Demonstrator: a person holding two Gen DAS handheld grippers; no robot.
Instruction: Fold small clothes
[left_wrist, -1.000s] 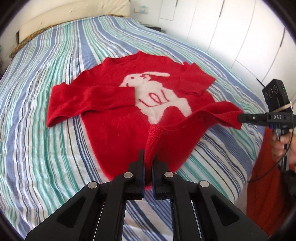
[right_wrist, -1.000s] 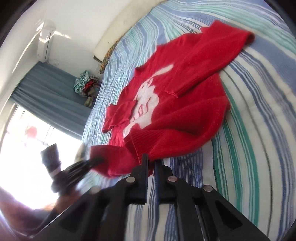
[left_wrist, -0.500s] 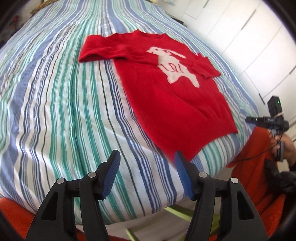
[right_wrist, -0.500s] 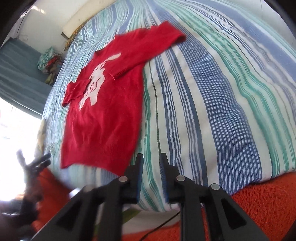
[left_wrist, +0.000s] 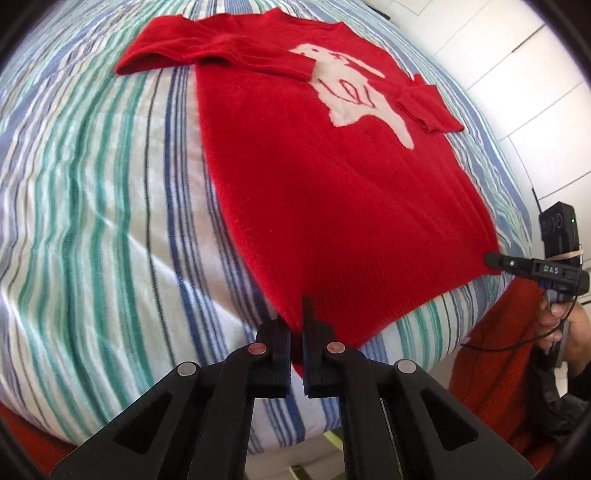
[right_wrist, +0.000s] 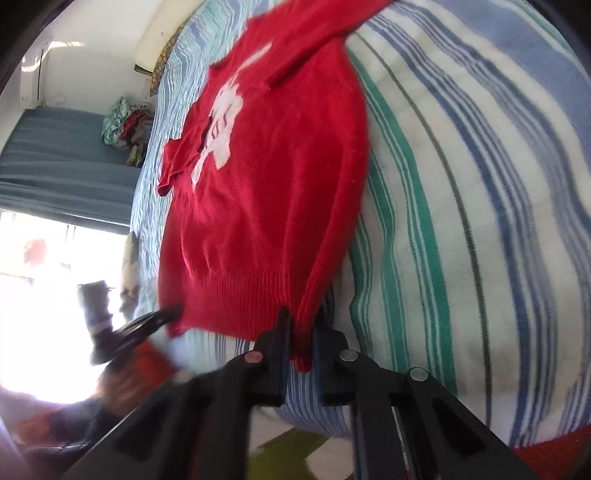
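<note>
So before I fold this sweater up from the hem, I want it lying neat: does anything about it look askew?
The body of the red sweater lies flat on the striped bedspread, but the sleeves are uneven: the left sleeve runs out sideways past the body, while the right sleeve is folded across the chest.

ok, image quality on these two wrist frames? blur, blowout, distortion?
Left wrist: mostly sharp on the red sweater, light smear on the striped bedspread, heavy fisheye bulge, black vignette corners. Right wrist: window lower left blown out white, left gripper there smeared by motion, bedspread stripes soft.
</note>
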